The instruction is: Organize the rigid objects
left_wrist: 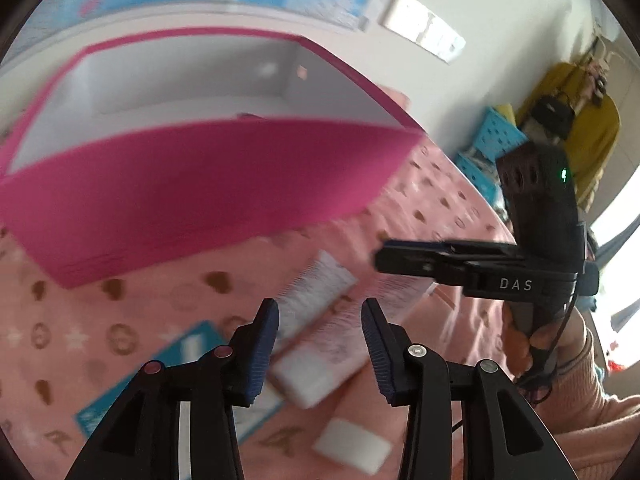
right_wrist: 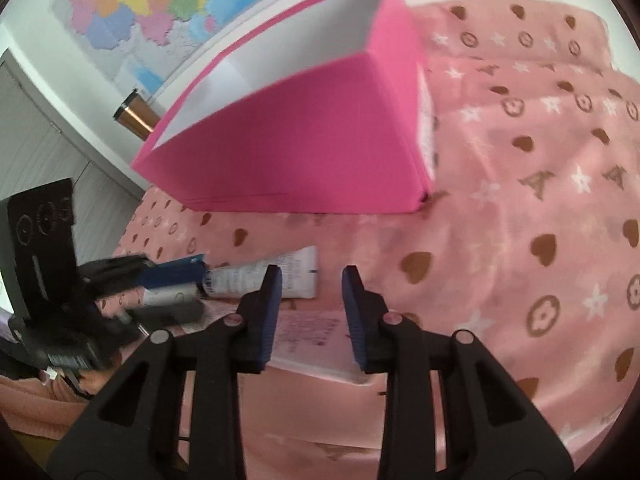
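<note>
pink box (right_wrist: 304,152) open-topped | copper cup (right_wrist: 136,117) right view only | left gripper (left_wrist: 320,312), right gripper (right_wrist: 312,280) parted, empty

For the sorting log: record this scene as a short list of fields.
surface: pink patterned blanket
container: open pink box, white inside, nothing visible in it
loose items: white tube; pale pink carton; small white block; blue card
left claw: open, above the pale pink carton, gripping nothing
right claw: open, gripping nothing
</note>
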The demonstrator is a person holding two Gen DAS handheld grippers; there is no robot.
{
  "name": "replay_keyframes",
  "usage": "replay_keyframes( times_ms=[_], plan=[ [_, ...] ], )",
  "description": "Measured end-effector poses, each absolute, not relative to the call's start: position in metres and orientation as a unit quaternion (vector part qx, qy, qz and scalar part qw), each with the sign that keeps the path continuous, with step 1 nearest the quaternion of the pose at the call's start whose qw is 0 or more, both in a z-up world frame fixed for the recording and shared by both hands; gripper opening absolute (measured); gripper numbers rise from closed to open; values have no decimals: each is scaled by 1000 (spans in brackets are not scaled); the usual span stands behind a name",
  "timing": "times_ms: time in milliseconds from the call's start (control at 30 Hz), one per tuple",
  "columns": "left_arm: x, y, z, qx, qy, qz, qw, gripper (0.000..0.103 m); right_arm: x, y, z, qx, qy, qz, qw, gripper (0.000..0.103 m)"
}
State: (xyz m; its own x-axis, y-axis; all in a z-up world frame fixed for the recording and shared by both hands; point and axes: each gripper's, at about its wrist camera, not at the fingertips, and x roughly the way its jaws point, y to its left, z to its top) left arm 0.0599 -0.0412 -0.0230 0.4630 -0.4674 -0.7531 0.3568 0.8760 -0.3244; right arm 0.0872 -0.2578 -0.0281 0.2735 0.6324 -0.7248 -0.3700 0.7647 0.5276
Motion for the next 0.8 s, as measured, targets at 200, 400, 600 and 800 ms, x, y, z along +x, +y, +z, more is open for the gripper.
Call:
replay_keyframes(
  times_ms=[200,400,600,800],
  plan=[
    [60,-21,-36,-69,483,-211,847,44,90,-253,-33,125,517,329,781,39],
    [52,-29,-37,-51,486,-219,845,45,92,-230,-38,90,526,336,776,39],
    [59,-39,-39,-55,497,-240,832,48,92,-224,-38,81,525,342,775,40],
    [65,-30,-45,-81,510,-235,823,57,90,-226,-39,86,525,342,775,40]
  ],
)
